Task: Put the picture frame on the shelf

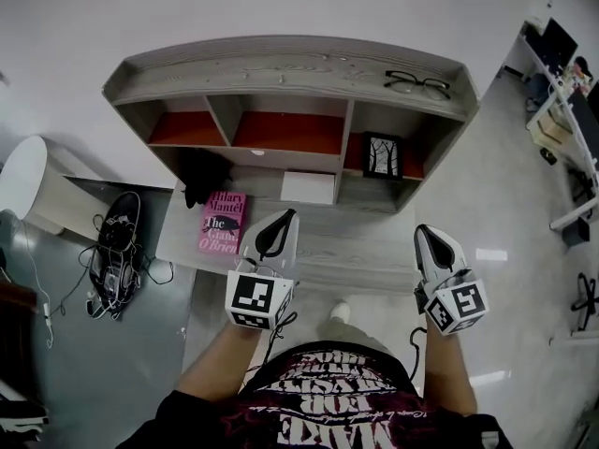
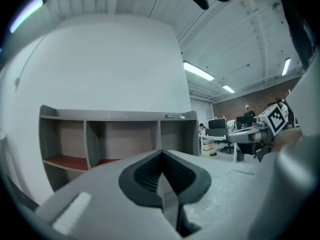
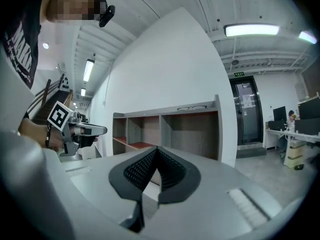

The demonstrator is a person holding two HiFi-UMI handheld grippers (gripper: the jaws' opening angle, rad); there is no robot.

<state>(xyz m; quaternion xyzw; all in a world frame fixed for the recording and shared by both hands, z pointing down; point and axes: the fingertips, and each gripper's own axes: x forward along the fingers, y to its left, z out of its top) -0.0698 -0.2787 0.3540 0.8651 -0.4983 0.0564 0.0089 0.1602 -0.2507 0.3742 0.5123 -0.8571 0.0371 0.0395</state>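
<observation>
So the picture frame [image 1: 383, 155] was sitting in the right-hand compartment of the shelf [image 1: 281, 66]. It stood upright on the red board, a black frame with what looked like a tree design in it. Neither gripper was anywhere on it.

In the head view, the left gripper [image 1: 285, 216] and right gripper [image 1: 423, 233] were both held out in front of the person, well apart from each other and on the near side of the shelf. Each pointed roughly toward it. Each gripper's own view made the fingers pretty obvious: the left pair was closed up tight with nothing in it, and the right pair was pressed together and empty too.

Other stuff around:
- A pair of glasses [image 1: 416, 83] lay on top of the shelf, toward the right end.
- A pink book [image 1: 223, 221] lay flat on the surface [image 1: 356, 241] under the shelf, just left of the left gripper.
- A white box [image 1: 307, 187] sat on the same surface, tucked under the middle compartment.
- Something dark [image 1: 201, 178] hung or lay under the left compartment; I couldn't tell what it was.
- A tangle of black gear and cables [image 1: 117, 251] was on the floor off to the left.
</observation>
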